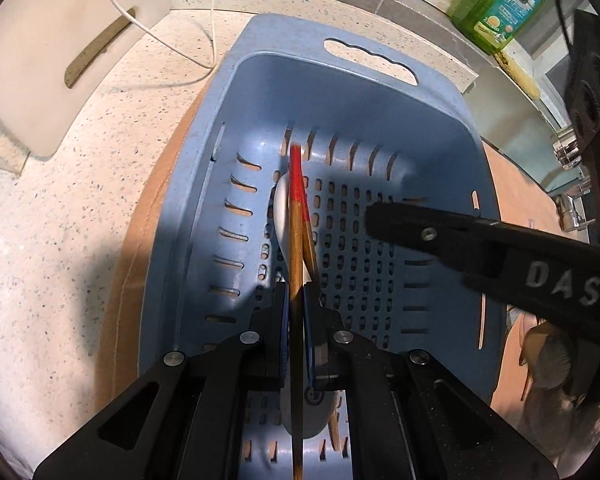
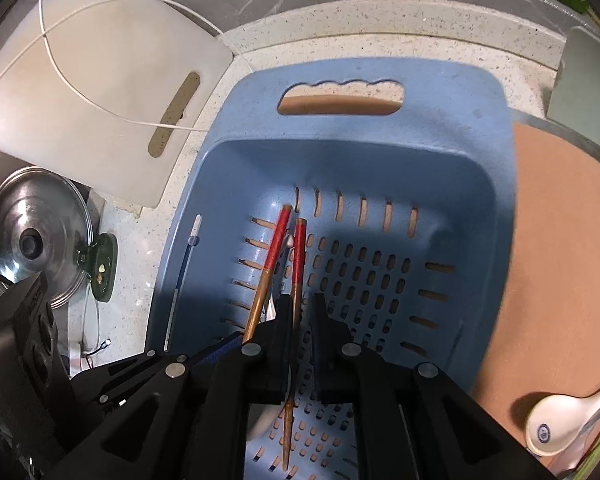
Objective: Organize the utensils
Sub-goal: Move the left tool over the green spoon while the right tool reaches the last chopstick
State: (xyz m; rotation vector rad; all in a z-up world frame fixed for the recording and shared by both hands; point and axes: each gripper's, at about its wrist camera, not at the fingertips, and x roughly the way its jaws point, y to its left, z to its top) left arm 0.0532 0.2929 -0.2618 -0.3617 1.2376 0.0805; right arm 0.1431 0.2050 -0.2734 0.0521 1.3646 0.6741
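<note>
In the left wrist view, a white cutting board (image 1: 56,60) leans at the upper left with a white cord (image 1: 204,20) trailing past it. At centre, a blue slotted basket (image 1: 340,92) sits on a tan mat (image 1: 148,240) and holds a white spoon (image 1: 282,216) and two red-tipped chopsticks. The left gripper (image 1: 296,300) is closed on one chopstick (image 1: 297,216), whose long axis runs up the frame, red end pointing to the far wall. The second chopstick (image 1: 309,236) lies just right of it, mostly hidden. A green bottle (image 1: 500,4) stands at the upper right.

In the right wrist view, a pot lid (image 2: 32,240) lies at the left. The right gripper (image 2: 300,312) is nearly closed around the second chopstick, though whether the pads touch it is unclear. Another spoon (image 2: 560,420) rests on the mat at the lower right, its handle cut off.
</note>
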